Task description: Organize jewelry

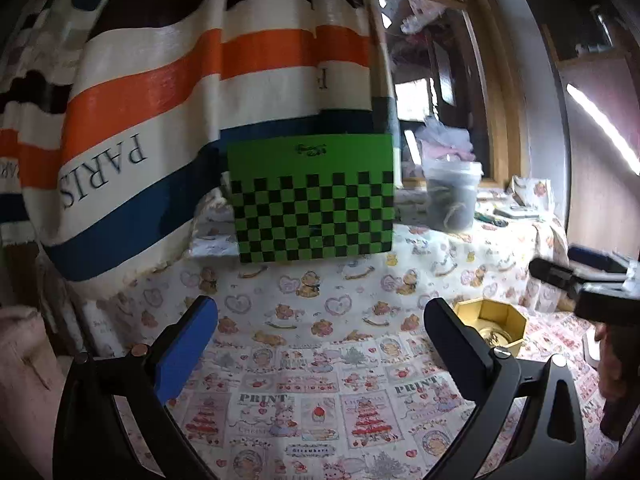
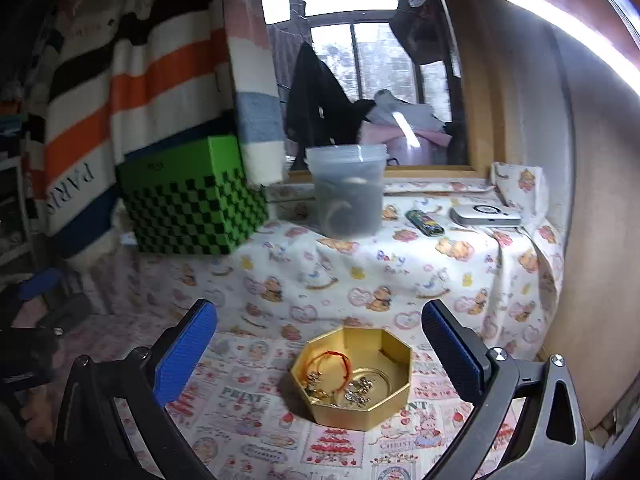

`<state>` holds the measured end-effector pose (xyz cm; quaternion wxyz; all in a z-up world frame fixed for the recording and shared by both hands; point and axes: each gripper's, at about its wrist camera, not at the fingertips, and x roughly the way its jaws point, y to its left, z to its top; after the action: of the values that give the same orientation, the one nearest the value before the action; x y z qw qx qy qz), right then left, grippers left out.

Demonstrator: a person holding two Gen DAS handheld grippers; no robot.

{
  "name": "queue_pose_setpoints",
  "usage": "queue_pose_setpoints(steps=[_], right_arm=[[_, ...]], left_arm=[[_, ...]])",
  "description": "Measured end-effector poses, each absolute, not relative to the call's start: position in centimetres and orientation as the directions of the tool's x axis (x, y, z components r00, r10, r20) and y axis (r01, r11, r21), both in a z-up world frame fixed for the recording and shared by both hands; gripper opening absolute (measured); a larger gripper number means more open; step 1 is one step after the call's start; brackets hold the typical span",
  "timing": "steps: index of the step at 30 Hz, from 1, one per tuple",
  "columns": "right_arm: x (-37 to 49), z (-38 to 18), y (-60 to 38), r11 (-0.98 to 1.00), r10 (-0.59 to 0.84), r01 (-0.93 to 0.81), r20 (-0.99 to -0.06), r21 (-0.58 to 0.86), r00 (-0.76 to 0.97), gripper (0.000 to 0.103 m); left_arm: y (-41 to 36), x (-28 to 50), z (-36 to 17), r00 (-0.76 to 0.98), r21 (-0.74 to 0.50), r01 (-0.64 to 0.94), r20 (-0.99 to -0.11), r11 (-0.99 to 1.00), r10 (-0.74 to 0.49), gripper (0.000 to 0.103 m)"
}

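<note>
A gold octagonal box sits on the patterned tablecloth. Inside it lie a red string bracelet and several small silver and gold pieces. My right gripper is open and empty, hovering just behind the box. My left gripper is open and empty over the cloth. The gold box shows in the left wrist view, to the right of the right finger, partly hidden by it. The other gripper's body shows in the left wrist view at the right edge.
A green checkered box stands at the back left. A clear plastic tub stands by the window sill. A lighter and a white device lie at the back right. A striped towel hangs behind.
</note>
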<state>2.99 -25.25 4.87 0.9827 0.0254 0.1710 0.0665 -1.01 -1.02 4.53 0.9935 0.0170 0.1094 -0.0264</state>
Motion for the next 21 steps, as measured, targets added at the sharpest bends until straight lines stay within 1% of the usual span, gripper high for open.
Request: queue_pose_setpoints(steps=[3, 9, 14, 15, 17, 21], right_arm=[[3.3, 3.3, -24.8, 0.992, 0.124, -0.106, -0.342, 0.069, 0.931, 0.103], [3.0, 1.8, -24.8, 0.985, 0.166, -0.145, -0.306, 0.089, 0.938, 0.103], [2.7, 1.3, -25.1, 0.986, 0.163, -0.148, -0.276, 0.076, 0.947, 0.103], [2.7, 1.2, -25.2, 0.986, 0.161, -0.146, -0.274, 0.075, 0.948, 0.103], [2.8, 0.9, -25.2, 0.987, 0.158, -0.143, -0.281, 0.070, 0.947, 0.103], [3.1, 0.3, -24.6, 0.989, 0.150, -0.146, -0.297, 0.034, 0.943, 0.103]], left_arm=[[-0.5, -0.9, 3.5, 0.977, 0.014, 0.050, -0.208, 0.999, -0.046, 0.102], [-0.3, 0.1, 1.2, 0.969, 0.016, 0.047, -0.242, 0.999, -0.042, 0.102], [-0.6, 0.2, 0.2, 0.972, 0.036, 0.026, -0.236, 0.999, -0.017, 0.102], [-0.8, 0.4, 0.0, 0.968, 0.046, 0.019, -0.249, 0.999, -0.007, 0.102], [-0.6, 0.7, -0.1, 0.964, 0.032, 0.029, -0.264, 0.999, -0.020, 0.102], [0.3, 1.3, -0.3, 0.956, -0.005, -0.006, -0.292, 1.000, 0.005, 0.102]])
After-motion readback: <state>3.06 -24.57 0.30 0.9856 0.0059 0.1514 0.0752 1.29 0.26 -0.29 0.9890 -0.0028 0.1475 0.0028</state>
